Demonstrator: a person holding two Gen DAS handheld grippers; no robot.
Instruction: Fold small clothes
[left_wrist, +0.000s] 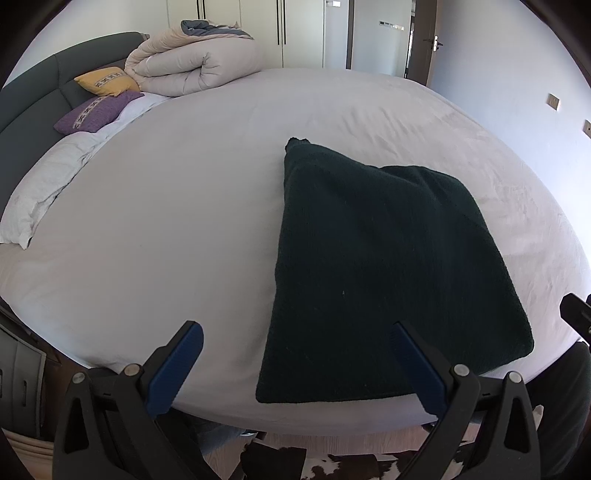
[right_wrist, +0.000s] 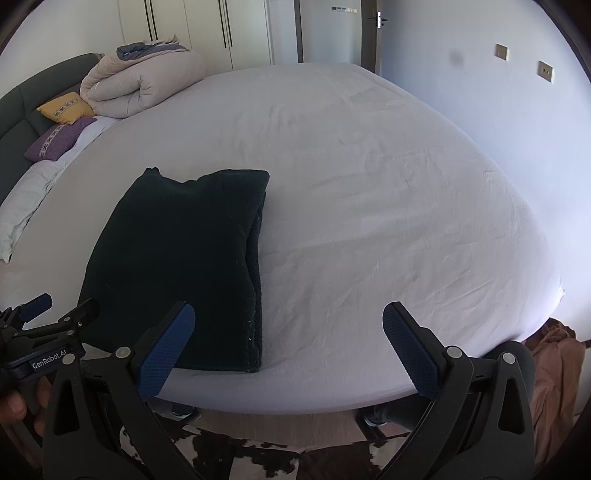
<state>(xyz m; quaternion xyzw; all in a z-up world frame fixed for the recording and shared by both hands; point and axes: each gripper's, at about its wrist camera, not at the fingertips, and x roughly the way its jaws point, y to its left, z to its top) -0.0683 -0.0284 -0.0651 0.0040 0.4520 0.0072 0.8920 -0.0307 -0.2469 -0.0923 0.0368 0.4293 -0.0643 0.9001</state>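
Note:
A dark green knitted garment (left_wrist: 384, 258) lies folded flat on the white bed sheet (left_wrist: 166, 221), near the bed's front edge. It also shows in the right wrist view (right_wrist: 177, 258), left of centre. My left gripper (left_wrist: 297, 339) is open and empty, held above the front edge with its right finger over the garment's near part. My right gripper (right_wrist: 288, 325) is open and empty, to the right of the garment, over bare sheet (right_wrist: 369, 221). The left gripper also shows at the left edge of the right wrist view (right_wrist: 55, 314).
A rolled beige duvet (left_wrist: 192, 62) lies at the bed's far left, with a yellow cushion (left_wrist: 107, 81), a purple cushion (left_wrist: 96, 112) and a white pillow (left_wrist: 40, 188) by the dark headboard (left_wrist: 33, 92). A cowhide rug (right_wrist: 240, 454) covers the floor below.

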